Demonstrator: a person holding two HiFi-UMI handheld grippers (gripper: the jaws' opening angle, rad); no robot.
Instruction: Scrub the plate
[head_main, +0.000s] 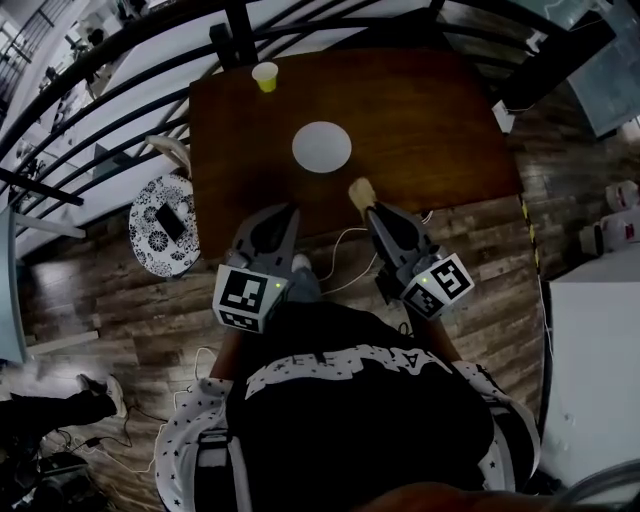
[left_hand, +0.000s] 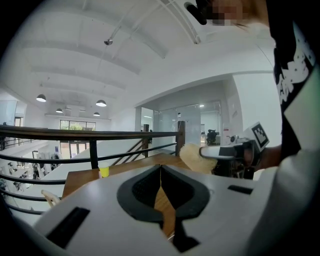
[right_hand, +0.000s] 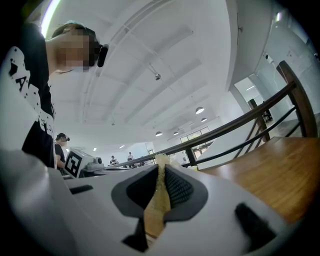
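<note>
Dark wood makes up the table (head_main: 430, 120) in the head view. The white plate (head_main: 322, 146) lies flat near its middle, bare and well apart from both tools, and a yellow cup (head_main: 265, 76) stands at the far edge. The left gripper (head_main: 280, 212) and the right gripper (head_main: 372, 210) hang over the near edge, short of the plate. A pale sponge (head_main: 360, 192) sticks out past the right one's tips, probably so its free end can rub the plate.

The left gripper view shows the left gripper (left_hand: 161, 169) with its jaws drawn together on nothing; only a sliver of table shows between them. It looks free to steady the plate. The sponge (left_hand: 192, 157) shows to the right, and the cup (left_hand: 103, 171) beyond. The plate does not show.

In the right gripper view the right gripper (right_hand: 161, 172) is pinched tight on the sponge (right_hand: 156, 210), which fills the slot between the pads and pokes out above. Scrubbing has not yet begun.
</note>
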